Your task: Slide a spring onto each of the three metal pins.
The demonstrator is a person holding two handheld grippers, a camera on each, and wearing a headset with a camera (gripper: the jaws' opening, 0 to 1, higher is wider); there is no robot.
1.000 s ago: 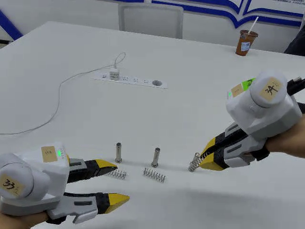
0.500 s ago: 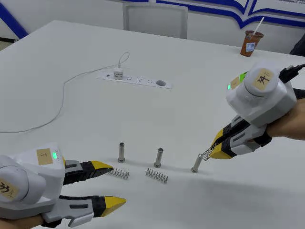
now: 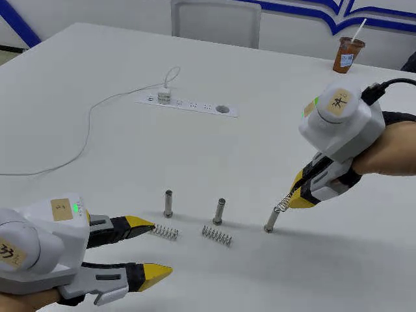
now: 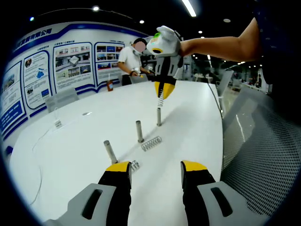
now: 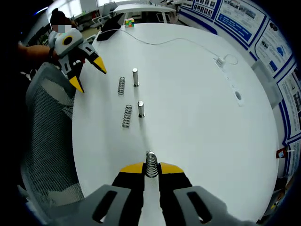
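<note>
My right gripper [image 3: 299, 200] is clenching a coiled wire spring [image 3: 283, 205] at a smooth cylindrical metal pin [image 3: 270, 221]. My left gripper [image 3: 161, 247] is hovering, jaws released.

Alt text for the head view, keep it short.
The right tool is shut on a spring, its free end at the tip of the rightmost pin on a white table. The left tool is open near two loose springs lying beside two bare pins.
</note>
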